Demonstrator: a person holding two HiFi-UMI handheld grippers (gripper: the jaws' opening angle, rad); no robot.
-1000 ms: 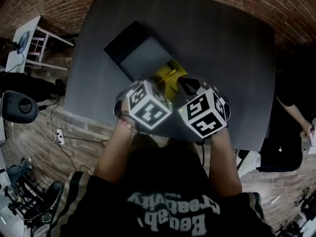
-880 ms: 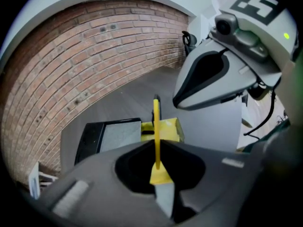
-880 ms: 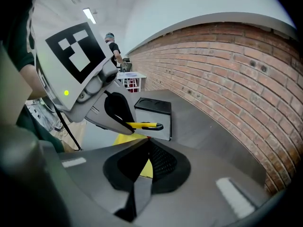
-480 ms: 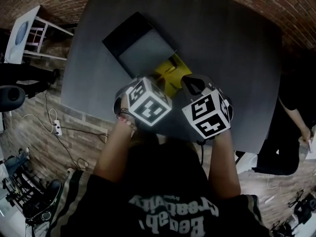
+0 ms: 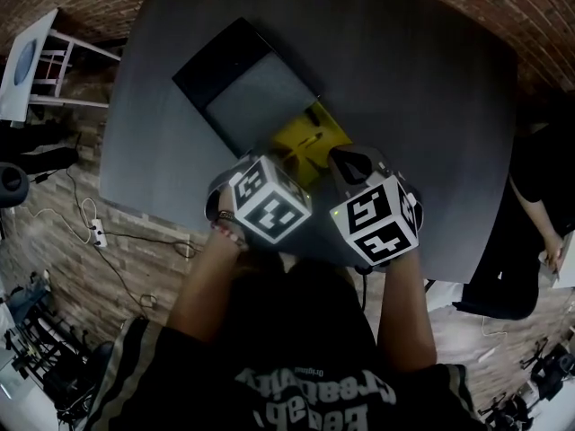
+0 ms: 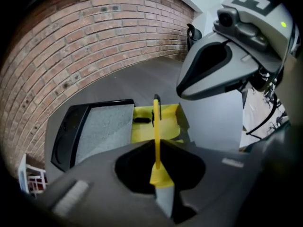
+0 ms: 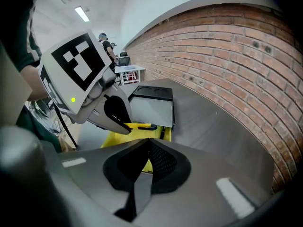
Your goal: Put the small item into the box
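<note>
An open yellow box (image 5: 304,142) lies on the dark table (image 5: 404,88), next to a black tray with a grey foam pad (image 5: 247,97). A small black item (image 6: 141,120) lies inside the yellow box (image 6: 169,123). My left gripper (image 6: 158,144) is shut on a thin yellow flap (image 6: 155,126), seen edge-on, with a dark tip; it seems to belong to the box. My right gripper (image 7: 148,141) hovers just right of it, jaws together with nothing between them. In the head view the left gripper (image 5: 286,158) and right gripper (image 5: 340,153) sit side by side at the box's near edge.
The table's near edge (image 5: 180,214) runs just under my hands. A white stool (image 5: 36,57) stands off the table's left, cables (image 5: 94,232) lie on the brick floor, and a person (image 5: 530,205) stands at the right.
Both grippers have sunk a little toward the yellow box, staying side by side. The left gripper keeps its hold on the yellow flap.
</note>
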